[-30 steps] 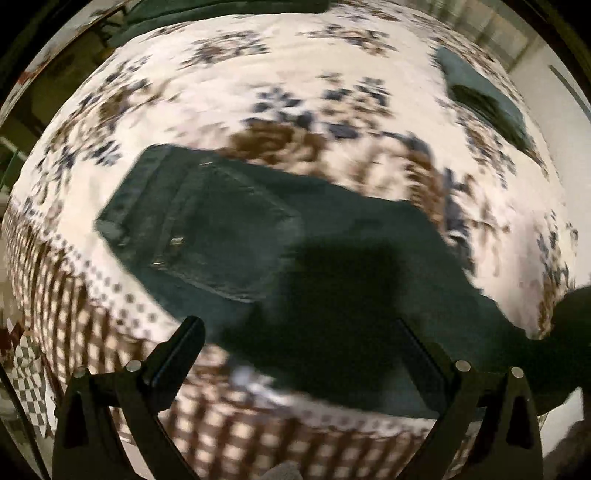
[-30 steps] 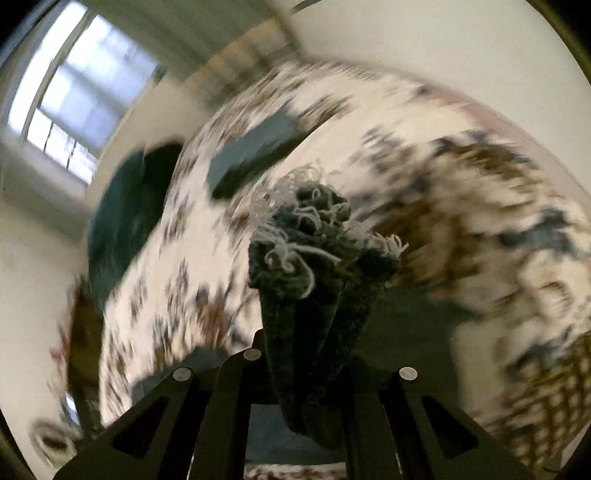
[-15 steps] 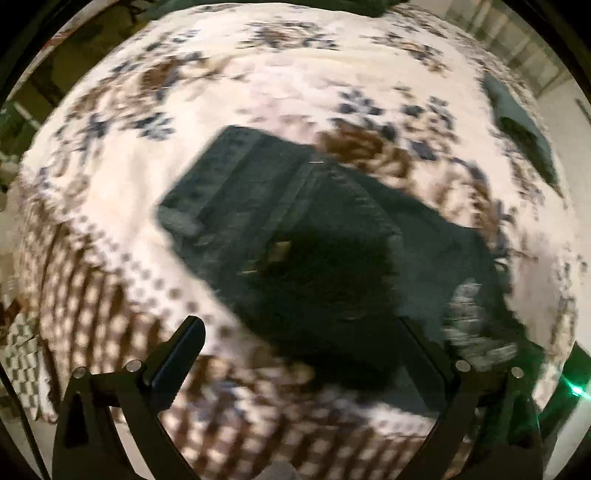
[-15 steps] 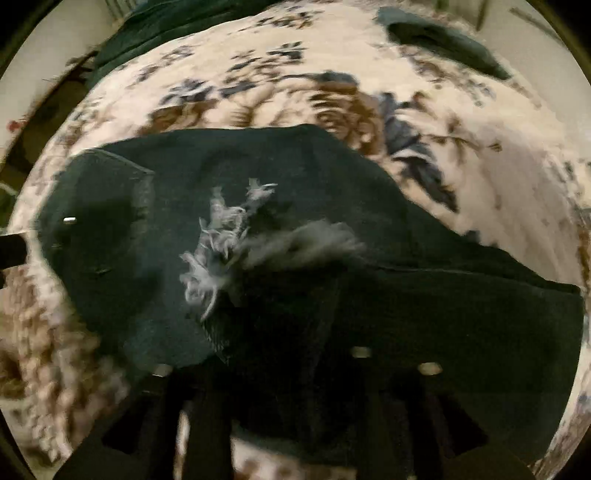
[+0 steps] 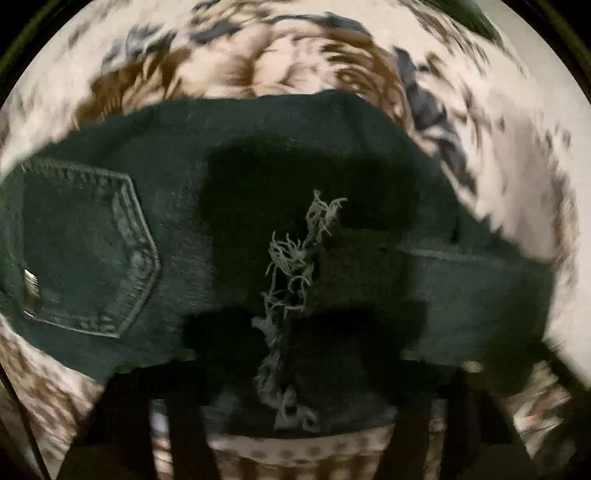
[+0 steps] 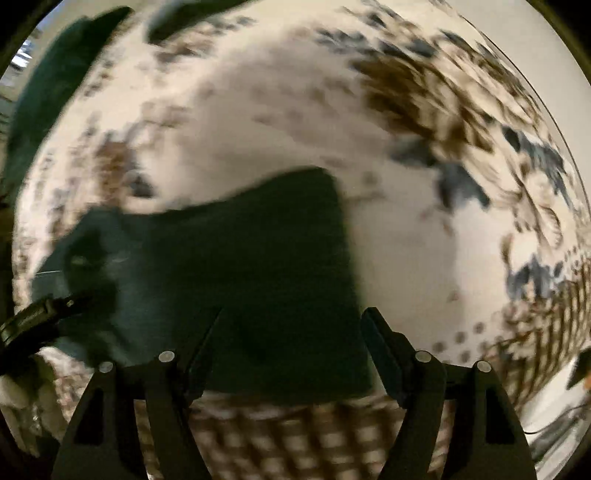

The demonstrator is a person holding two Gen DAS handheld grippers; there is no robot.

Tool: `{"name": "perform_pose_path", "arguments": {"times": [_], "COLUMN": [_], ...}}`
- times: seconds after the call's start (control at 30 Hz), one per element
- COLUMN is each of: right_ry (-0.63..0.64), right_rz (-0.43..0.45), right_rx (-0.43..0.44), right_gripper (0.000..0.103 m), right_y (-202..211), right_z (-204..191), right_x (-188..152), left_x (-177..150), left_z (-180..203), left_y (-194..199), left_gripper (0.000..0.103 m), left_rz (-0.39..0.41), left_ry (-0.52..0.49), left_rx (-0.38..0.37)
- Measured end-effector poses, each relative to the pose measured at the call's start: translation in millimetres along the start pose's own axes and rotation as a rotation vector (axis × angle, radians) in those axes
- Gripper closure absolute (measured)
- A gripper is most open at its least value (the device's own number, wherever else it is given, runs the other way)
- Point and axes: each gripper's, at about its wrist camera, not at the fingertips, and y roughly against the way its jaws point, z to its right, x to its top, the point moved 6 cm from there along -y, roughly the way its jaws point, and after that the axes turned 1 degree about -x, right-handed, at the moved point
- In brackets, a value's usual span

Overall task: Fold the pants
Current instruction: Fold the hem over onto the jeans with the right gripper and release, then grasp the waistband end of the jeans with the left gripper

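Observation:
Dark green jeans [image 5: 229, 177] lie folded on a floral bedspread [image 5: 288, 74], back pocket [image 5: 88, 251] at the left. The frayed leg hem [image 5: 295, 258] lies on top of the jeans, right in front of my left gripper [image 5: 295, 398], whose fingers are dark and blurred; the hem runs down between them. In the right wrist view the folded jeans [image 6: 236, 258] lie just ahead of my right gripper [image 6: 291, 339], which is open and empty above their near edge.
The bedspread's checkered border [image 6: 295, 435] hangs at the near edge. More dark garments [image 6: 55, 92] lie at the far side of the bed. A white wall [image 6: 498, 22] stands beyond.
The right gripper let go of the frayed hem and pulled back, open. The hem now lies on the folded jeans. The left gripper moved in close over the hem.

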Motion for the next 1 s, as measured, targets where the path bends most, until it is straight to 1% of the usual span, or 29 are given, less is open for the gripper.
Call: {"name": "perform_pose_path", "arguments": {"times": [0.03, 0.07, 0.1, 0.13, 0.27, 0.47, 0.53, 0.6, 0.63, 0.67, 0.7, 0.77, 0.8, 0.83, 0.87, 0.93, 1.0], "right_ry": [0.011, 0.022, 0.044, 0.061, 0.114, 0.143, 0.142, 0.151, 0.159, 0.163, 0.168, 0.173, 0.179, 0.176, 0.168, 0.164, 0.166], "right_rz": [-0.019, -0.026, -0.034, -0.039, -0.038, -0.05, -0.056, -0.052, -0.048, -0.047, -0.046, -0.041, -0.041, -0.047, -0.048, -0.027, -0.001], "right_rx": [-0.01, -0.023, -0.044, -0.057, -0.09, -0.091, -0.096, -0.138, -0.152, -0.151, -0.139, -0.136, -0.131, -0.113, -0.102, -0.103, -0.111], "right_gripper": [0.026, 0.026, 0.026, 0.026, 0.026, 0.026, 0.026, 0.026, 0.026, 0.026, 0.026, 0.024, 0.024, 0.021, 0.015, 0.015, 0.015], "right_y": [-8.5, -12.9, -17.6, -20.6, -25.6, -29.6, -28.9, -19.0, -5.0, 1.1, 10.4, 25.4, 32.5, 41.8, 48.7, 71.1, 89.7], "right_z": [0.6, 0.2, -2.2, -4.7, -13.0, -18.3, -19.5, -23.8, -30.5, -35.7, -44.4, -57.6, -65.1, -75.2, -81.0, -93.8, -101.9], "right_x": [1.3, 2.2, 3.0, 3.8, 6.5, 8.7, 8.4, 6.2, 5.2, 2.4, -2.2, -9.7, -13.8, -19.3, -22.8, -32.2, -38.4], "left_x": [-3.2, -8.0, -11.0, -14.9, -26.1, -28.1, -29.0, -29.2, -32.4, -35.7, -38.4, -45.8, -50.1, -54.7, -58.8, -70.6, -71.0], "left_z": [1.4, 1.4, 0.4, -0.5, -7.1, -8.9, -12.5, -19.7, -26.2, -32.3, -38.0, -58.9, -68.3, -82.1, -98.1, -129.4, -153.7], "left_y": [1.9, 5.1, 6.4, 6.7, 5.4, -1.6, 4.2, 22.6, 37.5, 51.2, 61.4, 88.0, 95.2, 102.0, 109.0, 115.7, 115.0], "left_gripper": [0.067, 0.075, 0.08, 0.082, 0.082, 0.082, 0.08, 0.078, 0.075, 0.074, 0.07, 0.054, 0.034, 0.014, 0.011, 0.01, 0.009], "left_rz": [0.013, 0.03, 0.034, 0.03, 0.034, 0.032, 0.034, 0.056, 0.078, 0.098, 0.113, 0.159, 0.171, 0.182, 0.199, 0.216, 0.212], "left_ry": [-0.025, -0.05, -0.057, -0.062, -0.057, -0.031, 0.001, 0.06, 0.092, 0.116, 0.135, 0.182, 0.199, 0.219, 0.243, 0.29, 0.348], "left_rx": [0.021, 0.047, 0.06, 0.068, 0.088, 0.086, 0.062, 0.034, 0.021, -0.005, -0.016, -0.013, -0.003, 0.014, 0.033, 0.072, 0.061]}}
